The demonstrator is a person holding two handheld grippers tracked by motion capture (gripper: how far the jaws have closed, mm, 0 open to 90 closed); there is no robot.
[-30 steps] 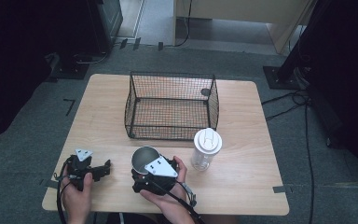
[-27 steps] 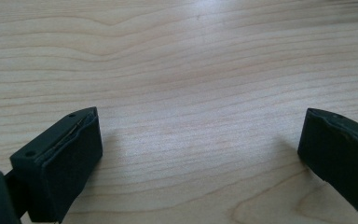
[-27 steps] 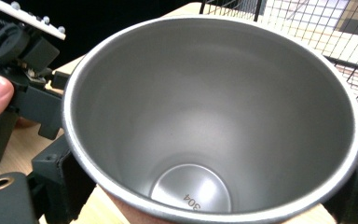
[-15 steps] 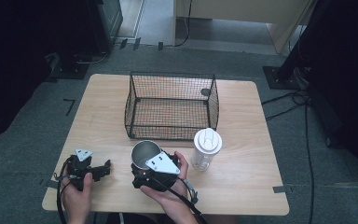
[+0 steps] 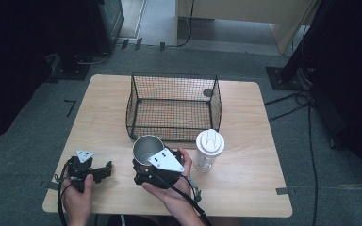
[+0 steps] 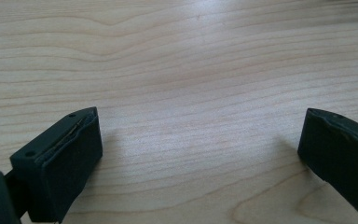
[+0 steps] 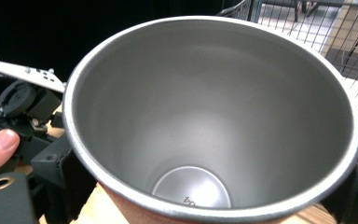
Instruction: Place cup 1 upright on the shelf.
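A bare steel cup (image 5: 147, 146) is gripped near its base by my right gripper (image 5: 144, 165), which is shut on it and holds it just above the table in front of the basket. In the right gripper view the empty cup (image 7: 214, 107) opens toward the camera, with the two black jaws pressed on either side of it. My left gripper (image 5: 104, 170) rests on the table near the front left corner. Its jaws stand wide open in the left gripper view, where the left gripper (image 6: 200, 154) has nothing but bare wood between its fingers (image 6: 65, 158).
A black wire basket (image 5: 174, 101) stands at the middle of the wooden table (image 5: 245, 188), just behind the cup. A clear bottle with a white lid (image 5: 209, 149) stands upright right of the cup. The left gripper (image 7: 23, 102) and a thumb show beside the cup.
The right hand has lifted the steel cup a little and its rim now sits closer to the basket. The left gripper has stayed where it was.
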